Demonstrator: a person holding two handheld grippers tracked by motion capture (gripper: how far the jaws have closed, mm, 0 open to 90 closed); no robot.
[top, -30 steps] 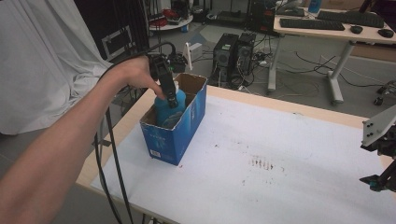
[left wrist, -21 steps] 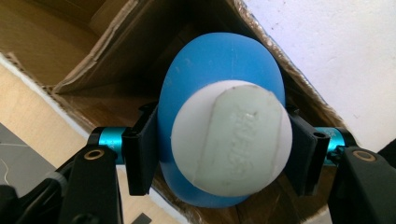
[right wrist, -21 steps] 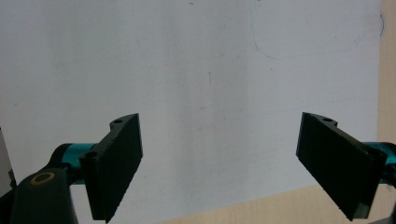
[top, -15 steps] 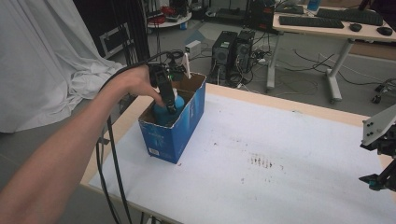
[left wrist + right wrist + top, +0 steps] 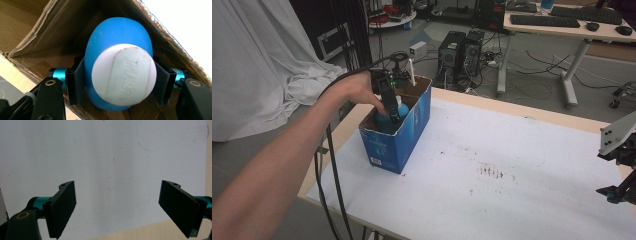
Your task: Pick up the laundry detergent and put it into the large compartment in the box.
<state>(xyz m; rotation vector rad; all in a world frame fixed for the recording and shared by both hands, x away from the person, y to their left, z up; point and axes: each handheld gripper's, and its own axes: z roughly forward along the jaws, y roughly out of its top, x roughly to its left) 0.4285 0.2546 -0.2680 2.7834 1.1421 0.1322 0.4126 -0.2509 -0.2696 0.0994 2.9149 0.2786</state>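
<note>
A blue bottle [image 5: 117,42] with a white cap [image 5: 123,77] sits between the two black jaws in the left gripper view, which press on its sides. In the high view my left gripper [image 5: 390,114] reaches down into the open blue cardboard box [image 5: 404,135] at the table's left, shut on the blue bottle [image 5: 401,109]. In the right gripper view my right gripper [image 5: 117,207] hovers over the white table sheet with its jaws wide apart and nothing between them. Its body shows at the high view's right edge [image 5: 619,150].
The box's brown cardboard walls [image 5: 32,30] surround the bottle closely. A white sheet [image 5: 492,170] covers the wooden table [image 5: 532,111]. A black cable [image 5: 332,175] hangs from the left gripper over the table's left edge. A white cloth [image 5: 257,55], computer towers and desks stand beyond.
My left hand has sunk a little, taking the blue bottle deeper into the box. The right gripper has stayed at the right edge.
</note>
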